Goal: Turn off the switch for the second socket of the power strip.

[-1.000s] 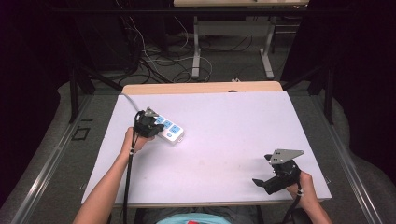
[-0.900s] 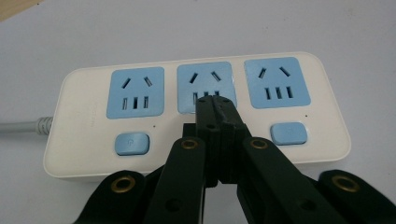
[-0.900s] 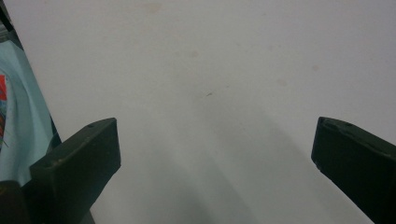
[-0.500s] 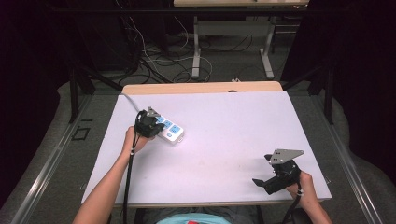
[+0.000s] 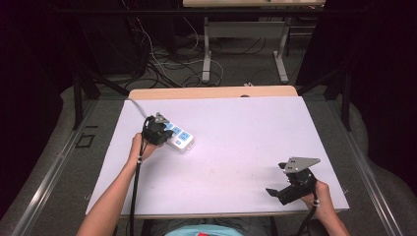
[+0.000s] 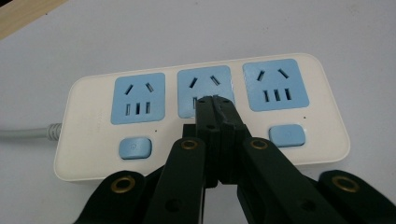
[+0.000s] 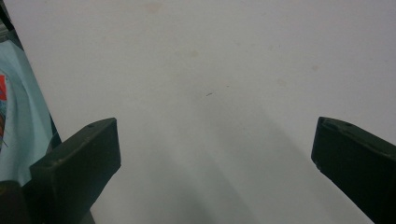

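- Dark room all around, with cables on the floor past the far edge of a white counter that has a wooden strip along its back.
- Power strip sits flat on the counter's left half, toward the back, white with three blue sockets and blue buttons; its grey cord runs off toward the far left corner.
- Left gripper is down right on the strip, held by the left hand. In the left gripper view its fingers are clenched together with nothing between them, tips over the bottom of the middle socket on the strip. Can't tell if they actually touch the plastic.
- Middle button looks hidden under the fingers; the other two buttons are on either side.
- Right gripper is well apart from the strip, at the near right corner, in the right hand, grey plate on top.
- Right gripper view: its fingers are spread wide, released, nothing held, just bare counter between them.
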